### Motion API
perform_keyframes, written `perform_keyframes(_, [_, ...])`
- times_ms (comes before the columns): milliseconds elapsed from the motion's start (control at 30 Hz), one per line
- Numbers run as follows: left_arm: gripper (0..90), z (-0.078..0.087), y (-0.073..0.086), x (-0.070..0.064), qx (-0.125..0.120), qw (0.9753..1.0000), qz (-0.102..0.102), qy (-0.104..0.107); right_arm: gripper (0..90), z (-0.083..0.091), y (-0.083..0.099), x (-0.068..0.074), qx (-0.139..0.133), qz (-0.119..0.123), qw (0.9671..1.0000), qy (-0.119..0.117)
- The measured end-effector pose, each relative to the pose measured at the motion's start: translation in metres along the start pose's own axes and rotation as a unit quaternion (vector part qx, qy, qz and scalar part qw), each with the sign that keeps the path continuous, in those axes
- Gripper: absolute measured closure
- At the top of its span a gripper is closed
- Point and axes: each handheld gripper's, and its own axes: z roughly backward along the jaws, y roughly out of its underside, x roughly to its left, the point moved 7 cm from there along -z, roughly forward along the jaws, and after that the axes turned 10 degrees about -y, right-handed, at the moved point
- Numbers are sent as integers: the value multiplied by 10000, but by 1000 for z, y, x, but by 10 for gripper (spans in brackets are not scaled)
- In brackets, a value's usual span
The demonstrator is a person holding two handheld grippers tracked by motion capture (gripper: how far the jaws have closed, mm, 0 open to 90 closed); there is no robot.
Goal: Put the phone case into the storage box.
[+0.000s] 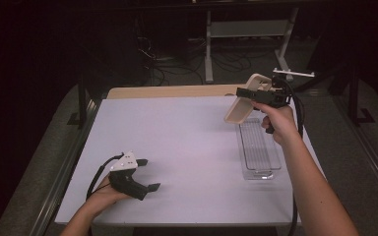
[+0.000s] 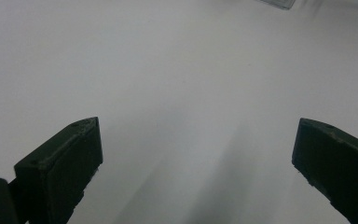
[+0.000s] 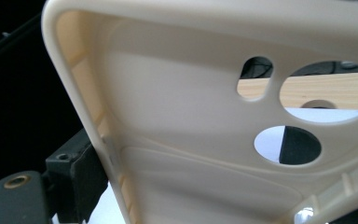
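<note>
Dark room behind white table. Lying right: clear tray. Resting low left: left gripper, jaws apart. Hovering above tray: right gripper, clamping cream phone case. Left gripper view: jaws gaping over bare table. Right gripper view: phone case looming close, showing camera holes.

Cream phone case, clear ribbed tray, white table, black tongs, perhaps wooden strip

A dim lab or test room: beyond the right gripper stands a white metal frame over tangled floor cables; a white-topped worktable lies under both grippers.
</note>
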Motion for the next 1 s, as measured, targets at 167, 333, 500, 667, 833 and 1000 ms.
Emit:
perform_keyframes(167, [14, 0, 1, 0, 38, 10000, -22, 5, 111, 5, -6, -11, 53, 71, 9994, 332])
perform_keyframes(333, [14, 0, 1, 0, 46, 10000, -9, 19, 112, 10, -12, -22, 154, 182, 9973, 692])
perform_keyframes(500, [14, 0, 1, -1, 69, 10000, -38, 38, 113, 12, -14, -33, 296, 207, 9950, 931])
perform_keyframes(667, [14, 0, 3, -1, 152, 9999, -59, 55, 112, 10, -12, -40, 647, 248, 9909, 1153])
perform_keyframes(833, [14, -1, 3, -3, 171, 9998, -38, 87, 112, 4, -11, -43, 901, 269, 9874, 1274])
perform_keyframes(1000, [14, -1, 3, -3, 178, 9997, -91, 107, 112, -4, -8, -46, 1138, 251, 9825, 1450])
